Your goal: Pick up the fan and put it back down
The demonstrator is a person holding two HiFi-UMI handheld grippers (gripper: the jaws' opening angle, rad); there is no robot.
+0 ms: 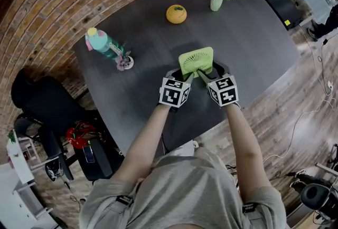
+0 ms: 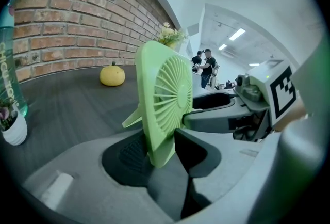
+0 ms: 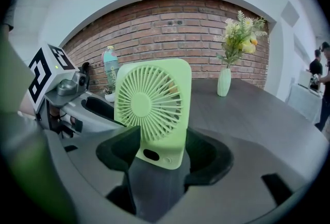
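As both tools pinch it, the small lime-green square plastic fan (image 1: 196,60) (image 2: 165,99) (image 3: 152,104) sits at 12 o'clock from each. The left tool (image 1: 184,74) (image 2: 154,148) clamps the 7 o'clock corner edge-on, front and back. The right tool (image 1: 209,74) (image 3: 160,153) grips the lower body's sides from 5 o'clock, facing the grille. Fan upright, long axis vertical, above the dark counter (image 1: 248,32). Base touching or clear: can't tell. Setting down likely calls for a straight drop, hands together
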